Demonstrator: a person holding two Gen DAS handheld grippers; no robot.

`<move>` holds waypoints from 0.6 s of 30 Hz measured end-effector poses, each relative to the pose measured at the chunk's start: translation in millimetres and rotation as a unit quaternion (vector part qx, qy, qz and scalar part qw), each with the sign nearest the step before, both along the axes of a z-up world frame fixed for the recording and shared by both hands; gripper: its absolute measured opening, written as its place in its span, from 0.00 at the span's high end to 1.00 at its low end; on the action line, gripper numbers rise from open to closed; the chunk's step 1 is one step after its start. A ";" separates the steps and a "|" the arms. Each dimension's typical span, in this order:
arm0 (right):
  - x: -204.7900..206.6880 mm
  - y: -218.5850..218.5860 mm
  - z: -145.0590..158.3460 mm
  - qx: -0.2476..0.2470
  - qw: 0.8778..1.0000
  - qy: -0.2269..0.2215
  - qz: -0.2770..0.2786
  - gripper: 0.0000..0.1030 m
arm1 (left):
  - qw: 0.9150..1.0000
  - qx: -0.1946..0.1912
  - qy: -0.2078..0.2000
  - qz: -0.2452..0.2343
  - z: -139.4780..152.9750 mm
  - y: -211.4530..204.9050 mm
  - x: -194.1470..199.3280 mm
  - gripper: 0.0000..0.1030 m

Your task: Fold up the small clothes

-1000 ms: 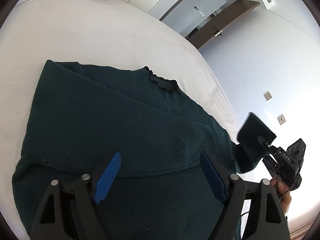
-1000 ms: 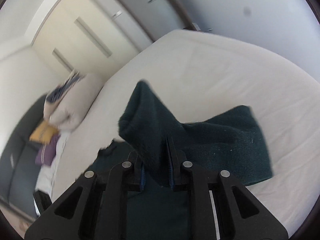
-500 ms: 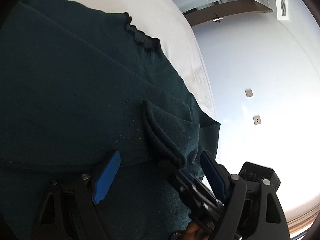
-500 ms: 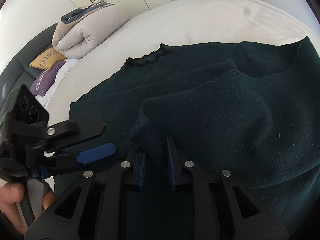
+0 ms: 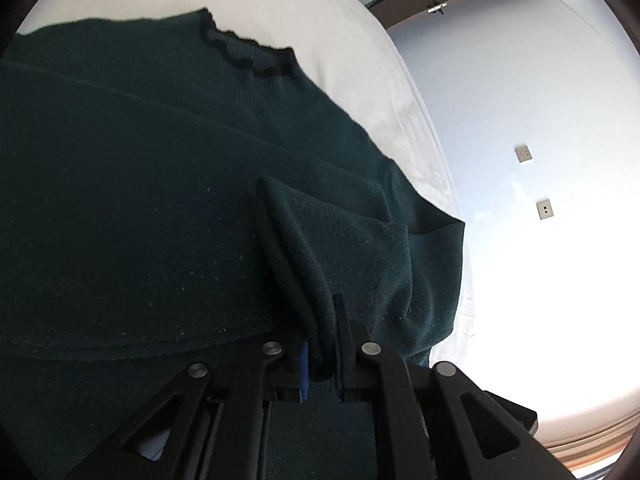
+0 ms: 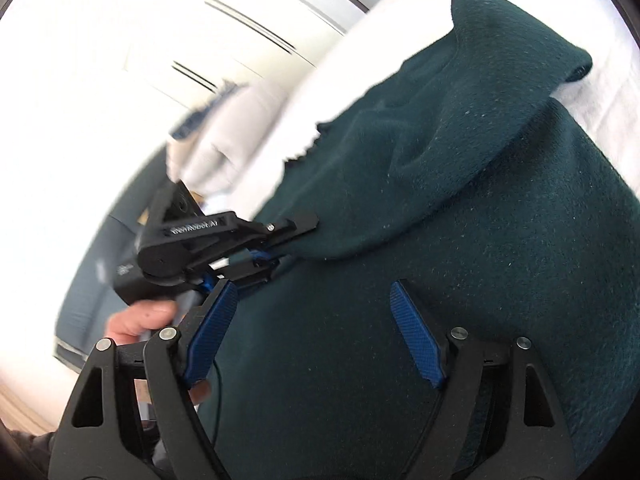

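while the left gripper pinches the sleeve cuff and the right gripper jaws are opening empty, a weak pinch risks unfolding the sweater.

Bright overexposed daylight, fisheye-warped edges, motion blur.

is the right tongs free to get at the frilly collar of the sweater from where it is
Probably yes: the right tongs are opening with nothing between them, and the collar lies uncovered beyond the folded sleeve, past the left tongs.

The sweater runs past the frame's left edge; the pillow is blurred.
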State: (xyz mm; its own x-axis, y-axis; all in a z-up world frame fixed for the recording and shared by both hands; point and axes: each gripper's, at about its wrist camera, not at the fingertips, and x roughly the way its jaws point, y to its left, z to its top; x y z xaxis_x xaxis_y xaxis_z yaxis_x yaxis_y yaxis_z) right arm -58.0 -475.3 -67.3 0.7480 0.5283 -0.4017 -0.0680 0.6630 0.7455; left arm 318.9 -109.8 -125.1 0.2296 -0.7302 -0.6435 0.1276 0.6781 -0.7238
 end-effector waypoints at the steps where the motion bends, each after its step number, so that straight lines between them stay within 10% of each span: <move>1: -1.0 0.0 -2.9 0.006 1.000 -0.011 0.000 0.25 | 1.000 0.001 -0.012 0.005 5.2 4.3 -0.3 0.92; 7: 9.1 2.9 -15.9 0.001 1.000 -0.018 0.001 0.25 | 0.995 0.030 -0.078 0.047 37.9 57.0 2.7 0.92; 18: 20.7 19.9 -17.2 -0.017 1.000 0.005 0.000 0.24 | 0.990 0.072 -0.067 0.103 6.6 126.2 10.8 0.92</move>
State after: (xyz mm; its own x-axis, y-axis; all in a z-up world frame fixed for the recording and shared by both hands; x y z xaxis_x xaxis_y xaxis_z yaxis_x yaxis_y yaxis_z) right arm -37.3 -455.4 -84.5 0.7436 0.5142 -0.4274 -0.0609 0.6886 0.7226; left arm 329.7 16.4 -118.5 0.4543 -0.5620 -0.6912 0.0636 0.7944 -0.6041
